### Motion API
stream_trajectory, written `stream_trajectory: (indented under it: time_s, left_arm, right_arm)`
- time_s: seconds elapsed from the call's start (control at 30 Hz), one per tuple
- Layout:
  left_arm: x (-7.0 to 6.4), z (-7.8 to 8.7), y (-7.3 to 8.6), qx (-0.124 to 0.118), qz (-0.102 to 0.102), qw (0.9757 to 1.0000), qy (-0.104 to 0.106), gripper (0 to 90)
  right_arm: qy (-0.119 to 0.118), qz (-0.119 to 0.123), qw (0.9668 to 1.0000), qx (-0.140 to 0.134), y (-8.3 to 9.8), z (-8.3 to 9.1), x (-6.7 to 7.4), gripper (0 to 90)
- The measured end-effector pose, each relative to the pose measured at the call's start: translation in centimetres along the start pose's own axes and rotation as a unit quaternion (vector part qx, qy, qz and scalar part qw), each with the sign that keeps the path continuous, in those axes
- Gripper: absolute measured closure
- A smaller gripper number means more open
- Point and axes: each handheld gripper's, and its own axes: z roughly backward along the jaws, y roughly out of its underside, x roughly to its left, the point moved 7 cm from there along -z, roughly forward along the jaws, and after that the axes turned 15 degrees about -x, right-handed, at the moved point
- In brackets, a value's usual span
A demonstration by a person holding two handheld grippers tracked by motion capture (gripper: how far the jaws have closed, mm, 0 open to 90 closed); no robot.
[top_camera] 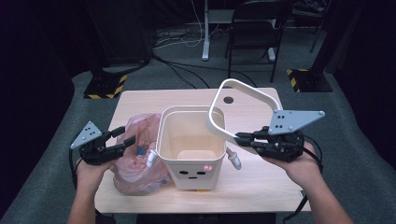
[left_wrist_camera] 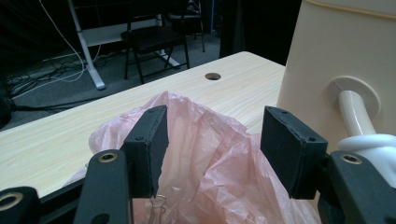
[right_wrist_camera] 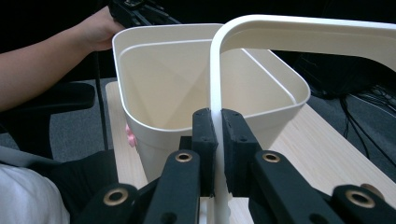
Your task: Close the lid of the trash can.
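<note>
While clamped by the right hand-held gripper (right_wrist_camera: 218,140), the white frame (top_camera: 243,88) tilts above the bin (top_camera: 191,140).

No legible text or labels

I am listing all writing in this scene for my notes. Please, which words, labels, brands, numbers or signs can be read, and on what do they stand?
Readable words, brands or numbers: none.
Bin front: a drawn face of two dots and a short line, no letters.
Bin front: a small pink mark, too blurred to read.
Floor plates: yellow and black hazard stripes, no text.
</note>
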Motion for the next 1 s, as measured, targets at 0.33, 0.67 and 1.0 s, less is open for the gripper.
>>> stream_trajectory:
  time_s: [0.33, 0.67, 1.0]
  left_arm:
    - [0.0, 0.1, 0.1, 0.001, 0.002, 1.0000, -0.002, 41.4]
    - [0.0, 0.2, 0.2, 0.004, 0.003, 1.0000, -0.003, 41.4]
    - [0.0, 0.3, 0.2, 0.001, 0.002, 1.0000, -0.002, 41.4]
  right_arm:
    - [-0.020, 0.007, 0.9997, -0.008, -0.7, -1.3, 0.8, 84.2]
    - [-0.032, 0.016, 0.9992, -0.014, -1.4, -2.4, 1.3, 84.2]
    - [-0.051, 0.033, 0.9981, -0.014, -2.2, -3.7, 2.3, 84.1]
